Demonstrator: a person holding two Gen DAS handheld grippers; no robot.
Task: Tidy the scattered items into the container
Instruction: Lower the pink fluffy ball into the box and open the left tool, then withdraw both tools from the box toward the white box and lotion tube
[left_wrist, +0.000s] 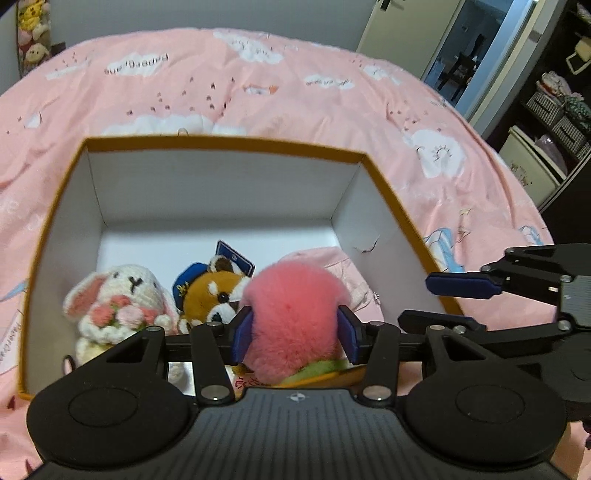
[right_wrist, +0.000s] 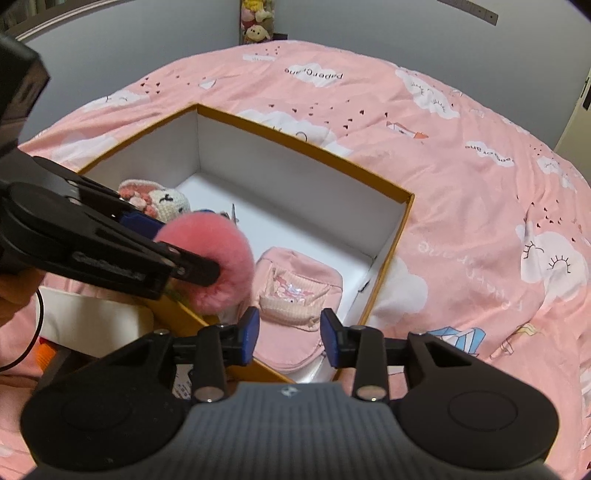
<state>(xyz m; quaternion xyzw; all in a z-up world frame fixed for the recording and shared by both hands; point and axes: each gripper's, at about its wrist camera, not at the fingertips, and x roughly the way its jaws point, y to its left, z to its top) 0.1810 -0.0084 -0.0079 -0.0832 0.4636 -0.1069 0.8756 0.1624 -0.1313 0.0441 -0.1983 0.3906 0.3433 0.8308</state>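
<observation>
An open box (left_wrist: 221, 144) with orange rim and white inside sits on a pink bedspread; it also shows in the right wrist view (right_wrist: 303, 142). My left gripper (left_wrist: 293, 332) is shut on a pink fluffy toy (left_wrist: 291, 317) and holds it over the box's near edge; the toy also shows in the right wrist view (right_wrist: 210, 258). Inside lie a crocheted white rabbit (left_wrist: 118, 299), a brown dog plush with a blue cap (left_wrist: 210, 291) and a pink cap (right_wrist: 295, 291). My right gripper (right_wrist: 291, 336) is open and empty, just above the pink cap.
The pink bedspread (left_wrist: 258, 92) surrounds the box. Dark shelves with baskets (left_wrist: 554, 110) and a doorway stand at the right. Stuffed toys (right_wrist: 255, 22) hang on the far wall. A white object and cable (right_wrist: 92, 317) lie at the left by the box.
</observation>
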